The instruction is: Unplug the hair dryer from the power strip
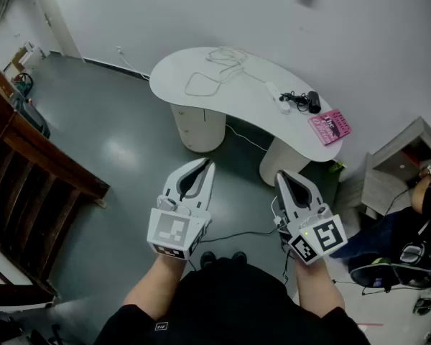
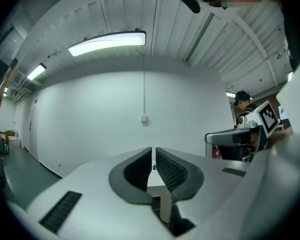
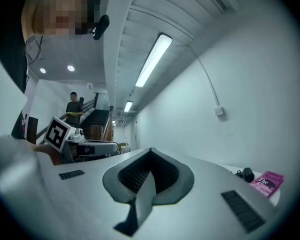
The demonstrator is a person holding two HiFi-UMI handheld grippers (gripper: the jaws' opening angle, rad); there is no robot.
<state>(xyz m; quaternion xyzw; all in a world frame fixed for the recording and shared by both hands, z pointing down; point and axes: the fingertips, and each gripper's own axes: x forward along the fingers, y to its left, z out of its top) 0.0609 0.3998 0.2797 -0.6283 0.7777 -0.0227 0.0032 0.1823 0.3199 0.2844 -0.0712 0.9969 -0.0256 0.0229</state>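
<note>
While your left gripper [image 1: 203, 164] and right gripper [image 1: 281, 175] hang closed (both empty), open floor [image 1: 122, 146] fronts the worktop [image 1: 183, 67]. The hair dryer [image 1: 312, 101] sits near its far edge.

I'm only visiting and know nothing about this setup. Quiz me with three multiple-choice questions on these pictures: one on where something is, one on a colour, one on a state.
1. Where is the black hair dryer?
A. under the white curved table
B. on top of that table, near the pink book
C. between a gripper's jaws

2. What colour is the oblong power strip?
A. white
B. red
C. black

3. How do the left gripper and right gripper stand?
A. both open
B. both shut, empty
C. one shut on the hair dryer

Answers:
1. B, it rests at the table's right end by the book.
2. A, it matches the tabletop.
3. B, each gripper view shows jaws together with nothing between them.
</note>
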